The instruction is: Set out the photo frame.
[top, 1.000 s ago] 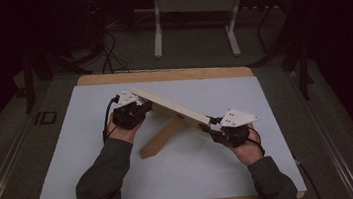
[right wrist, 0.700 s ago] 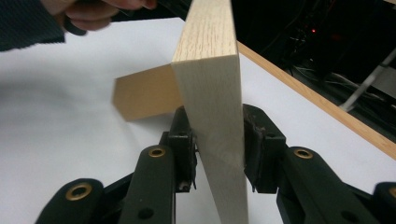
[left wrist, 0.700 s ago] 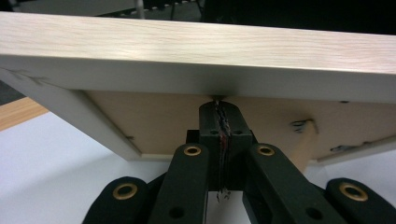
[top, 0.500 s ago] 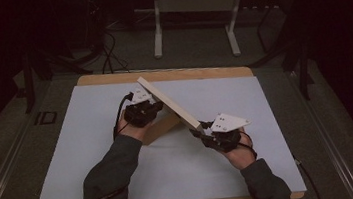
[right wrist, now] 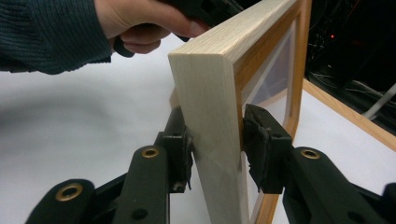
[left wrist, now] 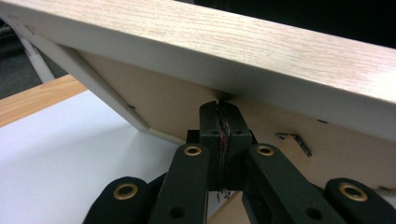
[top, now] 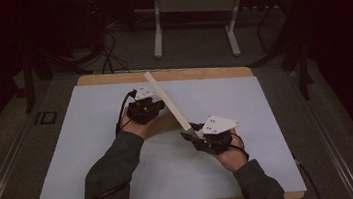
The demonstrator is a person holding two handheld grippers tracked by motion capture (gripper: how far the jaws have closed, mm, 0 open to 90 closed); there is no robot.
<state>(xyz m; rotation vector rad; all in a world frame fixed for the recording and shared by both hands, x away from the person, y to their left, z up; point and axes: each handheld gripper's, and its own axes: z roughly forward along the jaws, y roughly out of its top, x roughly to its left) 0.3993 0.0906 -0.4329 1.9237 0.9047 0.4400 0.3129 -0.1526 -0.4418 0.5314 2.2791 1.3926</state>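
Observation:
A light wooden picture frame [top: 167,100] stands on edge on the white table mat [top: 95,154], running from far left to near right. My left gripper [top: 161,107] is behind it, and its jaws [left wrist: 220,112] are shut together, tips against the brown back board [left wrist: 154,98] under the frame's rail [left wrist: 233,46]. My right gripper [top: 188,133] straddles the frame's near end [right wrist: 210,116]. Its jaws have just been opening; the pads [right wrist: 261,140] sit at either face with no firm press.
The mat lies on a wooden table whose bare edge [top: 112,79] runs along the far side. A metal stand [top: 191,7] and cables [top: 109,57] are on the dark floor beyond. The person's sleeves [top: 112,172] come in from the bottom.
The frame has swung round from a flatter left-right line to a steeper far-to-near line. The left hand moved right, and the right hand moved left and nearer.

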